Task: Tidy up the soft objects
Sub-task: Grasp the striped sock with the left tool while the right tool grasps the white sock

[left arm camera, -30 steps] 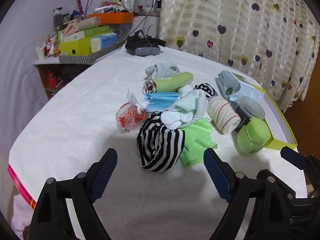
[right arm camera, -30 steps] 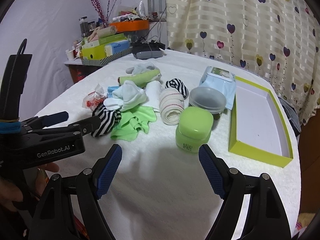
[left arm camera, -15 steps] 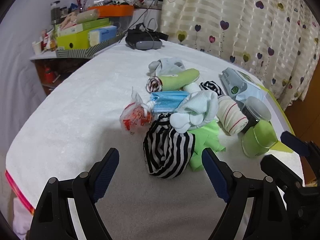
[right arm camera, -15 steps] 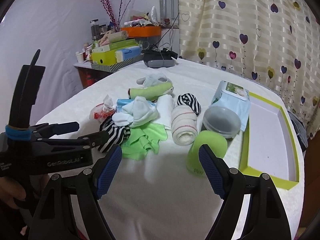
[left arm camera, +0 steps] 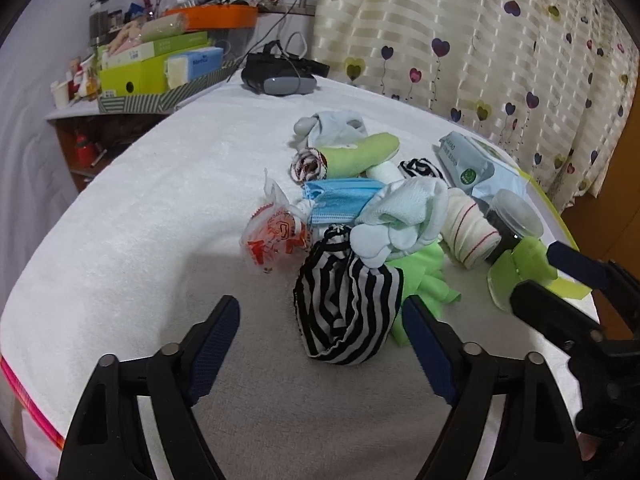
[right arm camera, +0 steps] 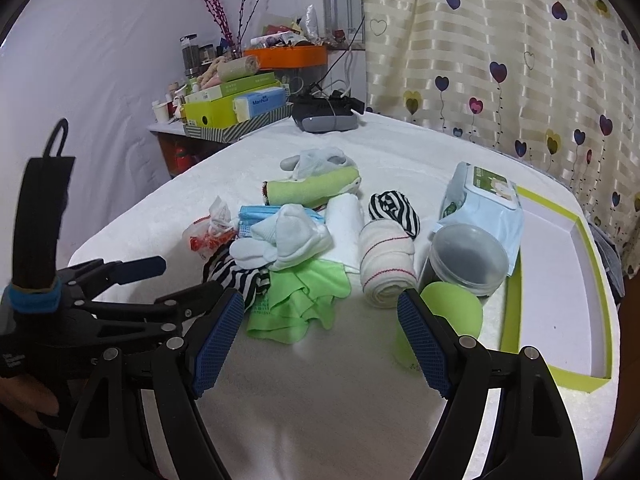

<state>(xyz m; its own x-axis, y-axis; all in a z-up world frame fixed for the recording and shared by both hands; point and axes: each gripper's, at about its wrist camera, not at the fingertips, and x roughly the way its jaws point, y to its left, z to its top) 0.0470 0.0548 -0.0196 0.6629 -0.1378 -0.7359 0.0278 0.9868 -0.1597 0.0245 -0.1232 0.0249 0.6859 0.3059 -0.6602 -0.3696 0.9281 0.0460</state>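
On the white cloth (left arm camera: 140, 216) in front of you sits the heap of soft stuff, w/ the striped sock (left arm camera: 346, 312) nearest your left gripper (left arm camera: 320, 340). Its jaws have just been closing a bit but are apart, pads not on anything — the sock lies just past the tips, roughly between them, not pinched. A pale sock bundle (left arm camera: 404, 216) rests on the sock's far edge, a green rag (left arm camera: 428, 280) spreads just to its right, and a blue mask (left arm camera: 340, 200) lies behind, beside a knotted red-print bag (left arm camera: 274, 238). Farther back: a green roll (left arm camera: 360, 152) and a grey-white sock (left arm camera: 332, 126). A white roll w/ red lines (right arm camera: 386, 260) lies right of the rag, touching a clear tub (right arm camera: 466, 260). Your right gripper (right arm camera: 320, 344) has its jaws wide apart w/ nothing between the pads; a green jar (right arm camera: 444, 320), tipped over, is just beyond its right finger — contact can't be told. The green-rimmed tray (right arm camera: 512, 308) is at the right edge, w/ a wipes pack (right arm camera: 484, 200) against its near-left side. From the right cam, your left gripper shows at the left, tips at the striped sock.
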